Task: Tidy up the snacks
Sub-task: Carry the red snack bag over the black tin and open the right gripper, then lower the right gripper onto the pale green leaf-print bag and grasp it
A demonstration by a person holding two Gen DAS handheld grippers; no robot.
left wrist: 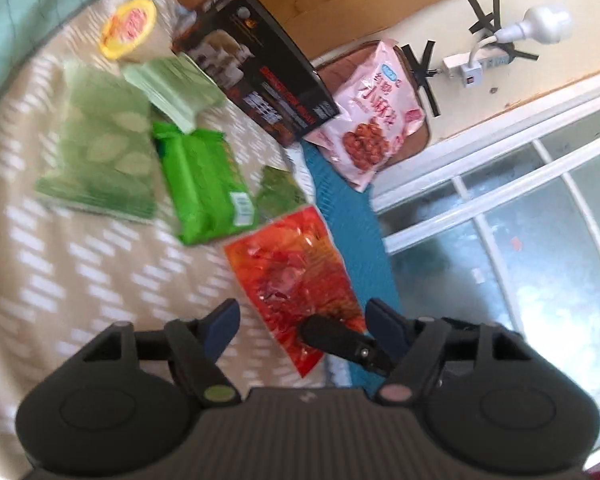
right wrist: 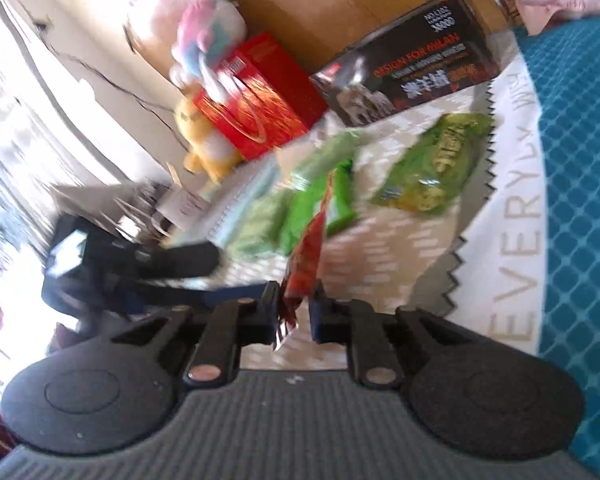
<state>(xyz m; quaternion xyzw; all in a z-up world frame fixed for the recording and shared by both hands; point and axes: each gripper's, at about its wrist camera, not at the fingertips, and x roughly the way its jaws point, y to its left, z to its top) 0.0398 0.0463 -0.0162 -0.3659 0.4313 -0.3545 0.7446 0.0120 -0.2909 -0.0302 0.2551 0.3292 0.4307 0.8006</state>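
A red-orange snack bag (left wrist: pixel 296 280) is held by its near edge over the patterned bedspread (left wrist: pixel 80 280). My right gripper (right wrist: pixel 296 312) is shut on that red bag (right wrist: pixel 306 252), seen edge-on; one of its fingers (left wrist: pixel 340 340) shows in the left wrist view. My left gripper (left wrist: pixel 302 320) is open and empty, just before the bag; it appears in the right wrist view (right wrist: pixel 172 264). Beyond lie a bright green pack (left wrist: pixel 204 188), a leaf-patterned green bag (left wrist: pixel 100 156), a small dark green packet (left wrist: pixel 278 192) and a pale green pack (left wrist: pixel 172 88).
A black box (left wrist: pixel 256 64) stands at the back with a yellow-lidded cup (left wrist: pixel 130 26). A pink snack bag (left wrist: pixel 372 108) lies on a brown cushion beyond the bed edge. A red box (right wrist: pixel 260 96) and plush toys (right wrist: pixel 208 44) sit at the head. Teal blanket (right wrist: pixel 580 160) at right.
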